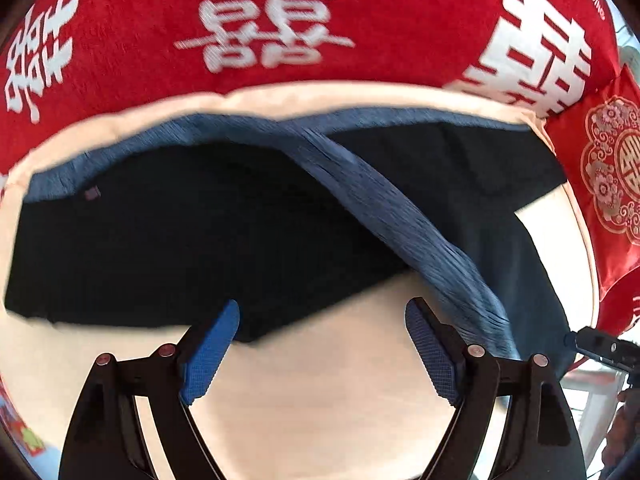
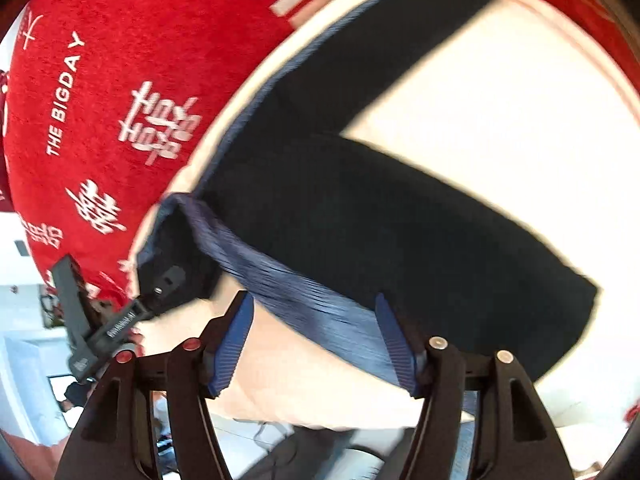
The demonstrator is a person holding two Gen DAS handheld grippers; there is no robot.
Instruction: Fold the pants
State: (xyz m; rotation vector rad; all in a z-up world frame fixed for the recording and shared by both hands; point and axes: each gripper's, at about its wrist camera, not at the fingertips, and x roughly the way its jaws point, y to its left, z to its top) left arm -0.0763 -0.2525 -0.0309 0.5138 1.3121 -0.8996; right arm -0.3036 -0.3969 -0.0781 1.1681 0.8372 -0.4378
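Dark navy pants [image 1: 200, 240] lie spread on a cream sheet [image 1: 320, 392], and their blue ribbed waistband [image 1: 392, 208] is twisted diagonally across them. My left gripper [image 1: 324, 304] is open just above the pants' near edge, with nothing between its pads. In the right wrist view the pants [image 2: 400, 220] show two legs fanned apart. The waistband [image 2: 304, 292] runs between the blue pads of my right gripper [image 2: 313, 295]. That gripper is open, the band lies against its right pad only. The left tool's black frame [image 2: 96, 332] reaches the waistband's end.
A red blanket [image 1: 360, 20] with white characters borders the far side of the sheet [image 2: 500, 100] and shows again as the blanket [image 2: 100, 120]. A red patterned cushion [image 1: 612, 168] lies to the right. Room clutter and a floor show below the sheet's near edge.
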